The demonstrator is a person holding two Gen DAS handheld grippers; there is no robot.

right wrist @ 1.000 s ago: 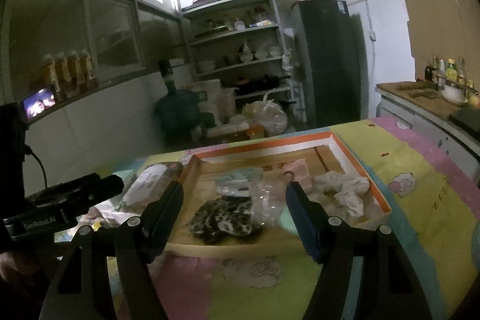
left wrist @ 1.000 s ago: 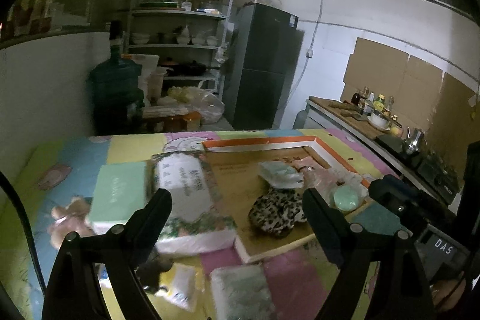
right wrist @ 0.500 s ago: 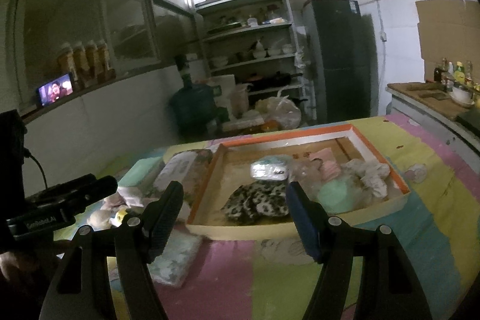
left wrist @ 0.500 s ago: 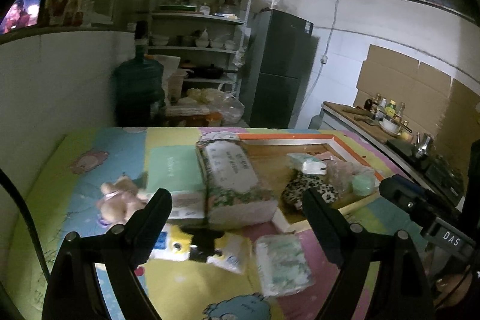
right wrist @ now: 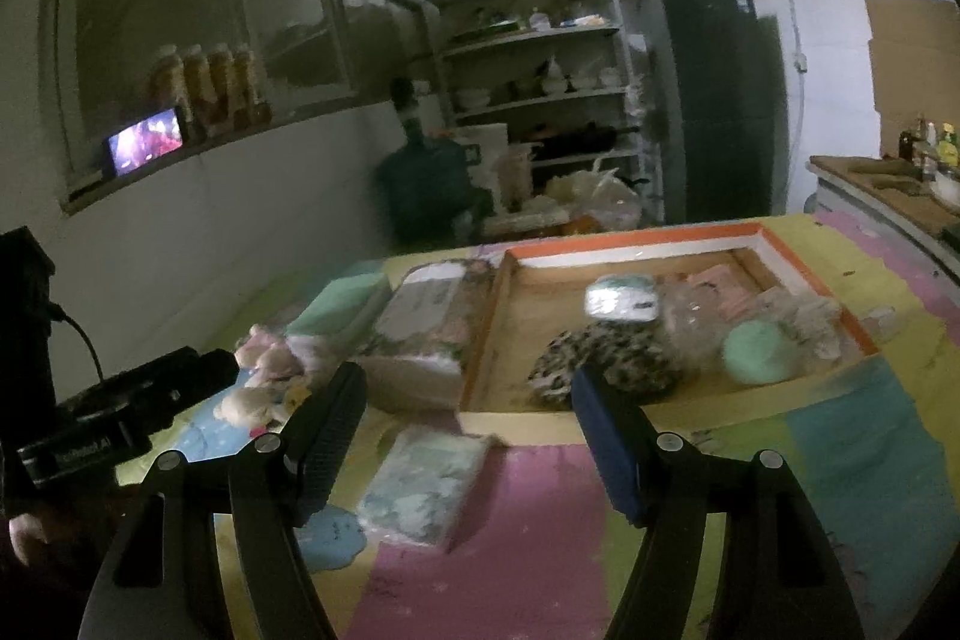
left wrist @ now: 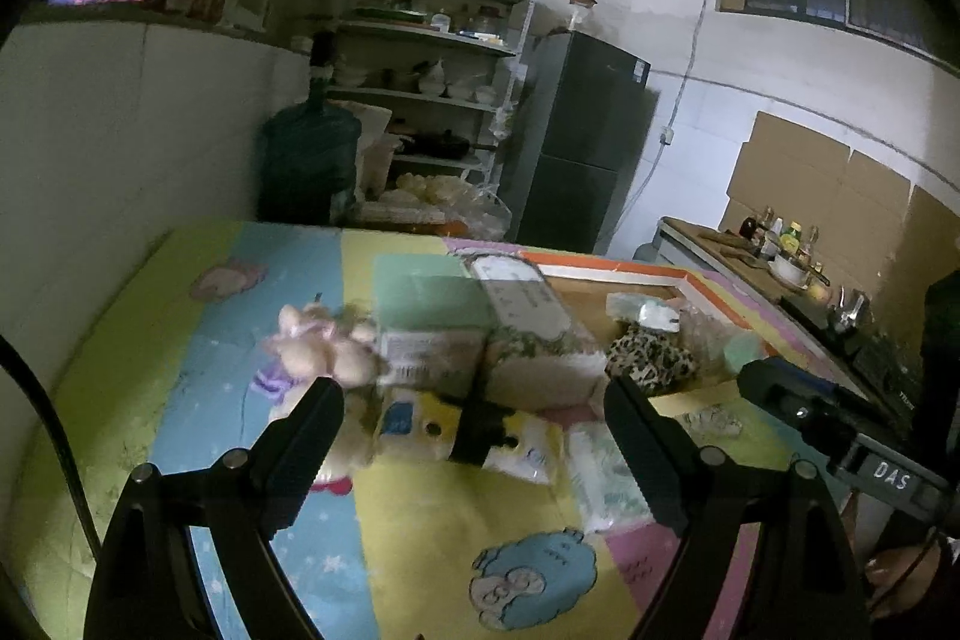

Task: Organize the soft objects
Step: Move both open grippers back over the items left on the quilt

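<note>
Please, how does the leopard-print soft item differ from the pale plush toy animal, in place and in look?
Place: the leopard-print soft item lies inside the orange-rimmed wooden tray; the pale plush toy animal lies outside it, on the colourful cartoon mat.
Look: the leopard-print item is dark and spotted; the plush toy is plain pinkish-cream.
Shape: the leopard-print item is a low rumpled heap; the plush toy has limbs sticking out.
Shared: neither is held by a gripper.
</note>
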